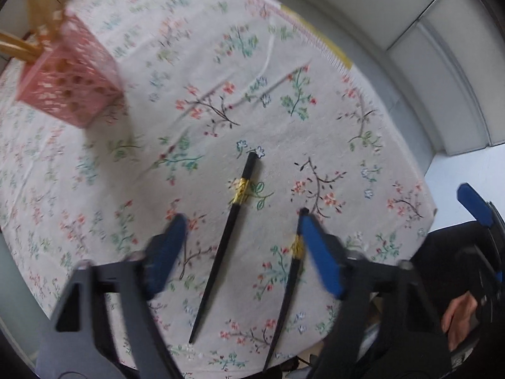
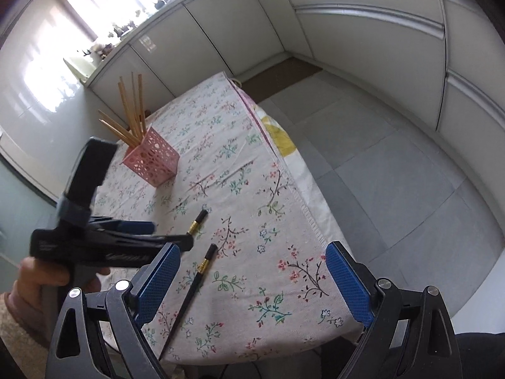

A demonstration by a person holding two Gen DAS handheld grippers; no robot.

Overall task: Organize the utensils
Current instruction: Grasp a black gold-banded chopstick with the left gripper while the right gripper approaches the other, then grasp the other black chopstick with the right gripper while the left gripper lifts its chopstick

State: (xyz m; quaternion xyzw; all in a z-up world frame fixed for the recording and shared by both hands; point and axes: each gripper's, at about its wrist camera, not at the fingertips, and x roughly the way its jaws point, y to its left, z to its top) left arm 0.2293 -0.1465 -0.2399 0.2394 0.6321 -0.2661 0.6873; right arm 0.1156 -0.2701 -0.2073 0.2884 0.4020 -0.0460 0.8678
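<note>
Two black chopsticks with gold bands lie on the flowered tablecloth [image 1: 195, 63]. In the left wrist view, one black chopstick [image 1: 225, 246] lies between the fingers of my left gripper [image 1: 243, 243], which points down over it, open, pads clear of it. The second black chopstick [image 1: 285, 303] runs partly behind the right-hand finger. My right gripper [image 2: 254, 279] hangs open above the cloth's near end; nothing is between its pads, with one black chopstick [image 2: 192, 287] beneath it. A pink perforated holder [image 2: 151, 161] with wooden chopsticks [image 2: 131, 117] stands farther back.
The cloth's edge [image 2: 303, 208] drops off on the right toward grey floor tiles [image 2: 394, 164]. White cabinets [image 2: 221, 25] line the far walls. A hand [image 2: 41, 278] holds my left gripper [image 2: 170, 235] at the left of the right wrist view.
</note>
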